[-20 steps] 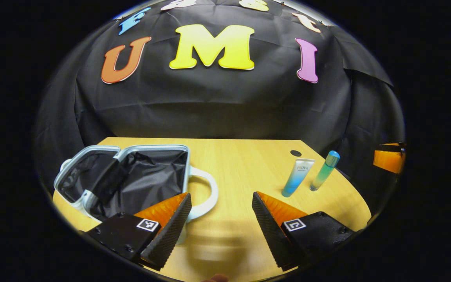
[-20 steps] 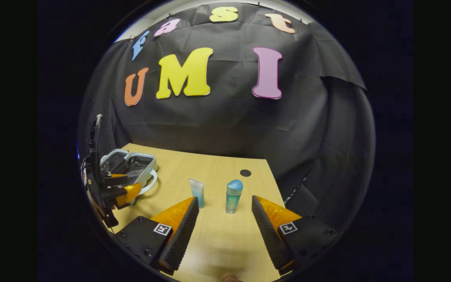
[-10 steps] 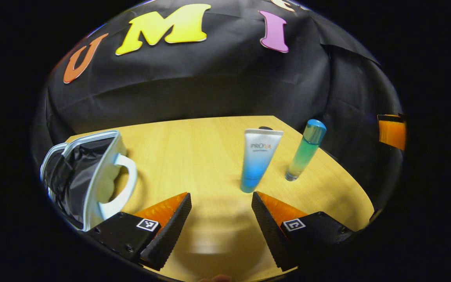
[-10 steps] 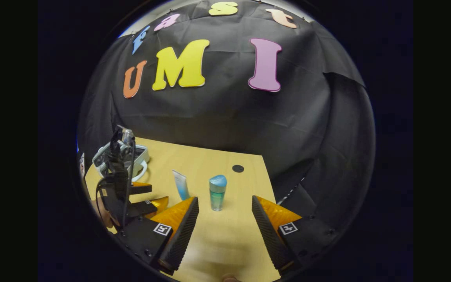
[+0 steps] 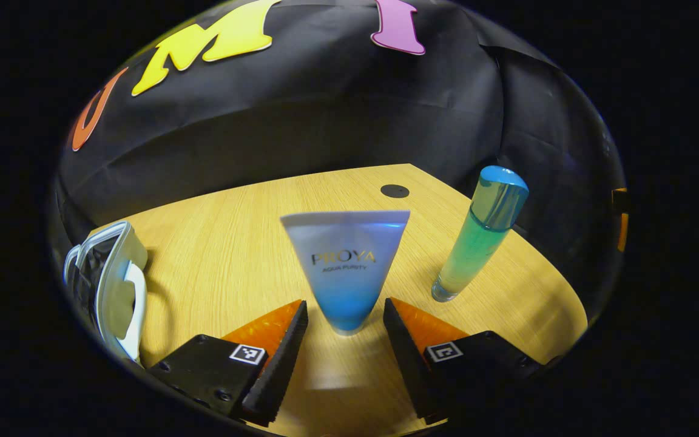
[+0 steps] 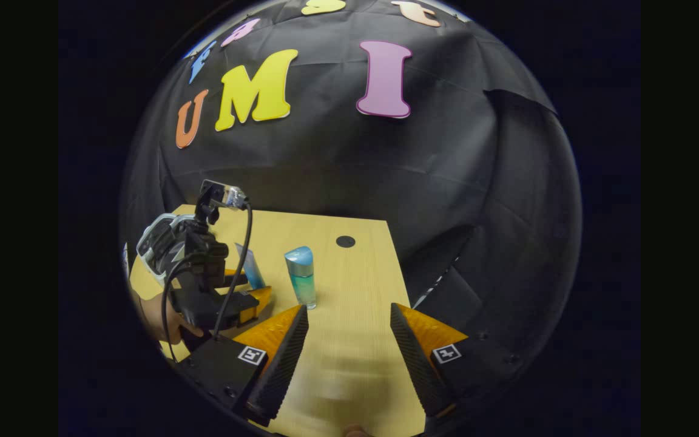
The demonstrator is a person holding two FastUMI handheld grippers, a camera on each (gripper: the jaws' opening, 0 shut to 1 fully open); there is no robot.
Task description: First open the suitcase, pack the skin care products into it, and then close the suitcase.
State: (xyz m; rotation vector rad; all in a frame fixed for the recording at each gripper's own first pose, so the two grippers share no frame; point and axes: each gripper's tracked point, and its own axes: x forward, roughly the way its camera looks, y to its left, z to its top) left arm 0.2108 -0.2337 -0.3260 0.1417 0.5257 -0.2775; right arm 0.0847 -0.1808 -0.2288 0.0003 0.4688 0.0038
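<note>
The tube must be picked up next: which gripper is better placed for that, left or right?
Left. In the left gripper view the tube stands between the open fingers of the left gripper, not yet pinched. The right gripper is open over bare table, nearer the bottle.

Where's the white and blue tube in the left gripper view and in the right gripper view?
Left gripper view: the tube stands centre, between the open left tongs.
Right gripper view: the tube is left of centre, partly behind the other gripper.
Shared landmark: the blue-capped bottle to its right.
</note>
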